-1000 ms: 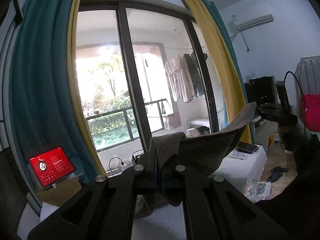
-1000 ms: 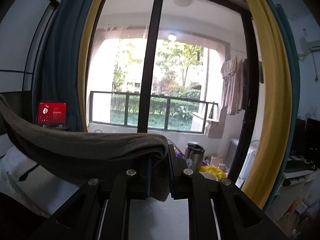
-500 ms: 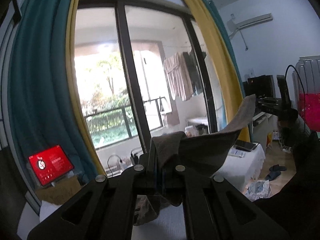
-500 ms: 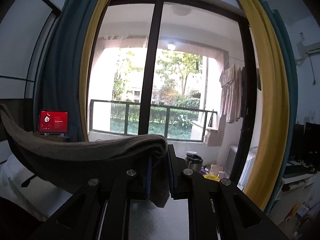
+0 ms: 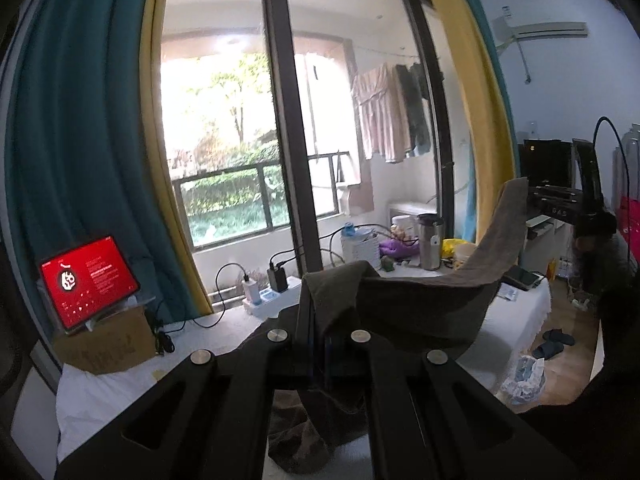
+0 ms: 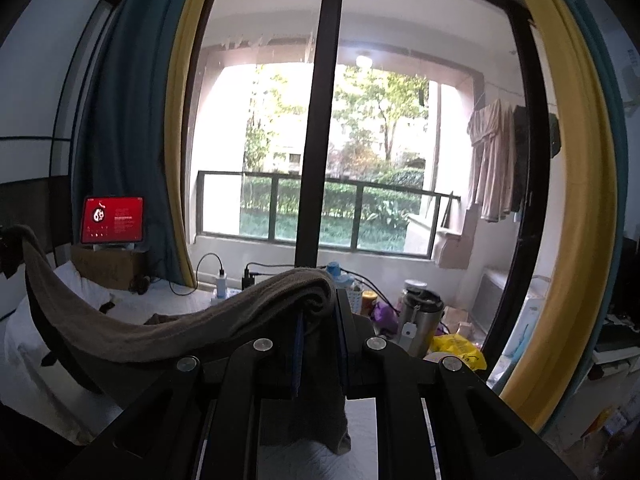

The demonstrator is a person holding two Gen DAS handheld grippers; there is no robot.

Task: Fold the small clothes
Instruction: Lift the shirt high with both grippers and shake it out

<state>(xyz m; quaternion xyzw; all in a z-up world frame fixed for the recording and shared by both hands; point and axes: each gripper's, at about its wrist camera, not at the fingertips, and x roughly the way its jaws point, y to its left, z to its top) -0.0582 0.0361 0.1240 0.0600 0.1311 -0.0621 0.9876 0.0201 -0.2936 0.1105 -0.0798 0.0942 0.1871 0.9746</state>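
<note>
A small brown-grey garment (image 5: pixel 432 304) hangs stretched in the air between both grippers above a white-covered bed (image 5: pixel 104 388). My left gripper (image 5: pixel 320 344) is shut on one end of it; the cloth bunches over the fingers and dangles below them. It runs up to the right, where the other gripper (image 5: pixel 560 208) pinches its far corner. In the right wrist view my right gripper (image 6: pixel 320 340) is shut on the garment (image 6: pixel 168 332), which sags leftward to the left gripper at the frame's edge. A short tail hangs under the right jaws.
A red-screened tablet (image 5: pixel 86 280) stands on a cardboard box (image 5: pixel 104 344) at the bed's head. Power strip and chargers (image 5: pixel 268 288) lie by the window. A steel flask (image 5: pixel 430 242), bags and clutter sit at the far side. Slippers (image 5: pixel 554 344) lie on the wooden floor.
Both grippers have come lower and closer to the window side, so the bed, chargers and clutter now show more. The garment stays stretched between them, still gripped at both ends.
</note>
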